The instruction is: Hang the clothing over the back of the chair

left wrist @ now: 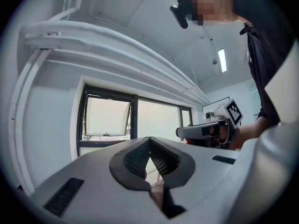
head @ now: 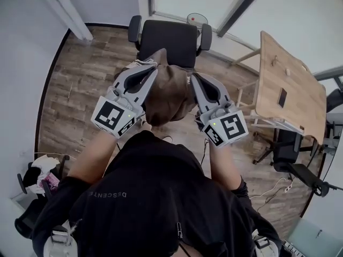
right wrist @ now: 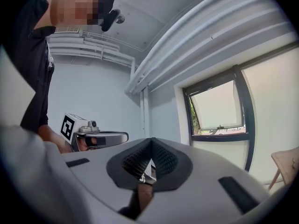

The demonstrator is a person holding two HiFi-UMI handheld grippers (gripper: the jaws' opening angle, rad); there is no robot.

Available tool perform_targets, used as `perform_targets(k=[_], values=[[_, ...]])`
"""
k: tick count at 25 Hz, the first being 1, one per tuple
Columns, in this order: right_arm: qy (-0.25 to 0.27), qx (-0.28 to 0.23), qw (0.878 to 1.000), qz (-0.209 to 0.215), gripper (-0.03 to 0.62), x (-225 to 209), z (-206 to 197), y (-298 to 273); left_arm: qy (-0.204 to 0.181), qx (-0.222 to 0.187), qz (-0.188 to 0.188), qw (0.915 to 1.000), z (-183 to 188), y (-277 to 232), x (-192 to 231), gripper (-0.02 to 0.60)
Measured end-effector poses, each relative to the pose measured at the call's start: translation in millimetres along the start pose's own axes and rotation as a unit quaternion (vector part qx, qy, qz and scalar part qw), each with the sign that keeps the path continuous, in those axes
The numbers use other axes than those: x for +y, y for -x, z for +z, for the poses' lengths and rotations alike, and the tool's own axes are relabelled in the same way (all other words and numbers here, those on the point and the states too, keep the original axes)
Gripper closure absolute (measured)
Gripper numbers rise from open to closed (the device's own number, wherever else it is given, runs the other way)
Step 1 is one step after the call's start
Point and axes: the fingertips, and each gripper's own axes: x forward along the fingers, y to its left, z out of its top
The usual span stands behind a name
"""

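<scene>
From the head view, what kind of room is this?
Probably a small office or lab room: a black swivel chair with armrests, a wooden table at the right, a wood-plank floor, and big windows seen from the gripper views.

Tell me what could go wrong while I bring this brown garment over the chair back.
The left gripper and right gripper each pinch only a thin bit of the garment; it may slip out.
It hangs bunched between them, so it could catch an armrest or slide off the chair back.
</scene>
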Motion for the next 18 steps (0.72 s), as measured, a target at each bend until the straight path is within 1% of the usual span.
perform_targets(k=[5,8,18], values=[[0.014,-0.010,1.000,-0.001,0.589,20.6,1.3,22.0,-0.010,0.000,0.021,0.9997,4.7,25.3,-18.7,0.563],[0.025,-0.013,1.000,-0.004,0.589,28.6,5.0,31.9,-0.018,-0.002,0.027,0.9995,9.3,34.7,-26.0,0.563],[0.034,-0.006,0.999,-0.018,0.589,34.0,4.0,52.3,-0.020,-0.016,0.012,0.9996,16.0,35.3,-45.3,0.563]])
